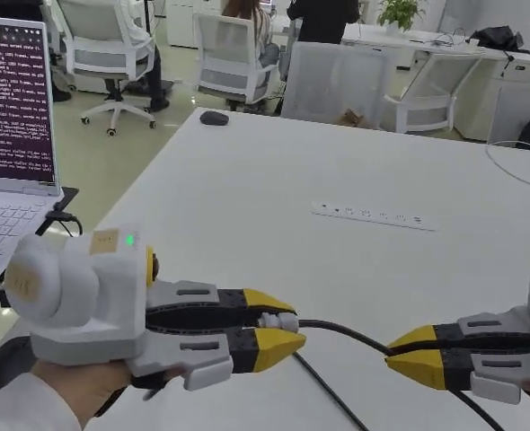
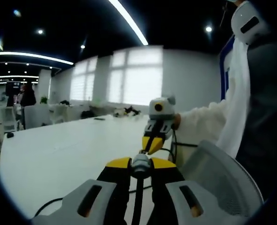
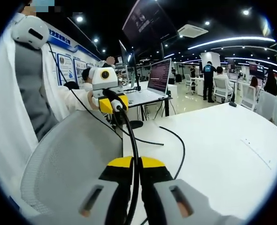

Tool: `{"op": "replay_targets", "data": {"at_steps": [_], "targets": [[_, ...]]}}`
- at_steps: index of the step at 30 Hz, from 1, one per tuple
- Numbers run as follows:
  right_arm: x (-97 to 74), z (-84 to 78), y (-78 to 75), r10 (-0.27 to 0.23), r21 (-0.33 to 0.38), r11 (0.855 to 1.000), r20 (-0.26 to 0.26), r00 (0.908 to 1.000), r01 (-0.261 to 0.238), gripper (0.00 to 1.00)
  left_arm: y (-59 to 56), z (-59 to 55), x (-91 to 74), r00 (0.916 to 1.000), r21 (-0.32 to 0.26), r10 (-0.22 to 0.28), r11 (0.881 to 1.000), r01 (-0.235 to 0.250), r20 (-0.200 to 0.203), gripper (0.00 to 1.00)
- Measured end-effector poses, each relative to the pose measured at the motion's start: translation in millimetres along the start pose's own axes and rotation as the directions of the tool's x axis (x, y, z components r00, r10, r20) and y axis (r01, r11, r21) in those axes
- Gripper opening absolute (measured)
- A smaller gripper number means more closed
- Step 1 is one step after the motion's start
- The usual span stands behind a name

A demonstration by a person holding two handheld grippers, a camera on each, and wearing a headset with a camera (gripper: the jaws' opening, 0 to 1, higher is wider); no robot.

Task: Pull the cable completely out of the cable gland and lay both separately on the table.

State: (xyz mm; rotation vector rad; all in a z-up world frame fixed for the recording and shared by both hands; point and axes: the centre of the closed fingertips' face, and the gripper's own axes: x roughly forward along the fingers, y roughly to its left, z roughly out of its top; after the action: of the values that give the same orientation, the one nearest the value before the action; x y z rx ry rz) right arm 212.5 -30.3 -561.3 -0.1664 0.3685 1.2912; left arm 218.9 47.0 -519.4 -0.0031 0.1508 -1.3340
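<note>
My left gripper (image 1: 294, 325) is held above the white table (image 1: 247, 206), shut on a small grey cable gland (image 1: 281, 321) at its yellow tips. A black cable (image 1: 346, 332) leaves the gland and runs right into my right gripper (image 1: 391, 352), which is shut on it a short way off. In the left gripper view the gland (image 2: 141, 162) sits between the tips, with the right gripper (image 2: 153, 146) facing it. The right gripper view shows the cable (image 3: 133, 140) rising from my closed jaws to the gland (image 3: 116, 104) in the left gripper (image 3: 112, 104). More cable trails over the table.
A white power strip (image 1: 368, 215) lies mid-table and a black mouse (image 1: 215, 118) at the far edge. An open laptop (image 1: 9, 135) stands at the left. A grey mesh chair back (image 3: 68, 159) is close behind the grippers. Office chairs (image 1: 112, 45) and people fill the background.
</note>
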Motion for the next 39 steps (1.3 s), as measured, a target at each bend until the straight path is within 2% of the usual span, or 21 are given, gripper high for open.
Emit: {"op": "replay_targets", "data": {"at_steps": [2, 4, 7, 10, 15, 19, 22, 26, 32, 39], "targets": [[-2.2, 1.0, -0.5, -0.017, -0.029, 0.999, -0.022, 0.9996, 0.017, 0.05, -1.2, -1.5, 1.2, 1.0, 0.014, -0.003, 1.0, 0.003, -0.007, 0.16], [-3.7, 4.1, -0.7, -0.025, -0.026, 0.999, -0.026, 0.9993, 0.024, 0.05, 0.0, -4.2, 0.8, 0.9997, 0.037, 0.007, 0.999, -0.006, -0.023, 0.16], [-6.8, 11.2, -2.5, -0.047, -0.044, 0.998, -0.025, 0.9986, 0.046, 0.07, 0.2, -2.7, 0.5, 0.9998, 0.028, 0.007, 1.0, -0.007, -0.017, 0.16], [-7.6, 23.8, -1.7, -0.062, -0.079, 0.995, -0.015, 0.998, 0.06, 0.15, 2.3, -3.5, -0.2, 0.9996, 0.022, 0.016, 1.0, -0.015, -0.022, 0.16], [3.2, 60.1, 8.7, -0.022, -0.159, 0.987, 0.039, 0.999, 0.028, 0.17, 2.9, -9.6, -0.4, 0.9985, 0.011, 0.021, 1.0, -0.021, -0.05, 0.16], [22.2, 75.9, 19.6, 0.031, -0.207, 0.978, 0.05, 0.9983, -0.02, 0.18, 1.7, -9.6, -0.3, 0.9987, 0.011, 0.016, 1.0, -0.016, -0.048, 0.16], [40.2, 71.0, 26.7, 0.066, -0.249, 0.966, -0.005, 0.9978, -0.066, 0.17, 3.2, -10.3, -0.7, 0.9985, 0.007, 0.019, 1.0, -0.019, -0.05, 0.16], [51.6, 65.4, 27.9, 0.082, -0.254, 0.963, -0.027, 0.9963, -0.086, 0.16, 3.5, -9.7, -0.9, 0.9987, 0.0, 0.02, 1.0, -0.02, -0.047, 0.16], [52.3, 56.2, 21.6, 0.083, -0.261, 0.961, -0.043, 0.9956, -0.091, 0.05, 5.0, -9.5, -0.5, 0.9987, -0.004, 0.021, 1.0, -0.021, -0.046, 0.16], [52.1, 56.5, 19.2, 0.091, -0.257, 0.962, -0.019, 0.9957, -0.093, 0.05, 7.7, -8.5, -0.6, 0.999, -0.02, 0.021, 1.0, -0.022, -0.039, 0.16]]}}
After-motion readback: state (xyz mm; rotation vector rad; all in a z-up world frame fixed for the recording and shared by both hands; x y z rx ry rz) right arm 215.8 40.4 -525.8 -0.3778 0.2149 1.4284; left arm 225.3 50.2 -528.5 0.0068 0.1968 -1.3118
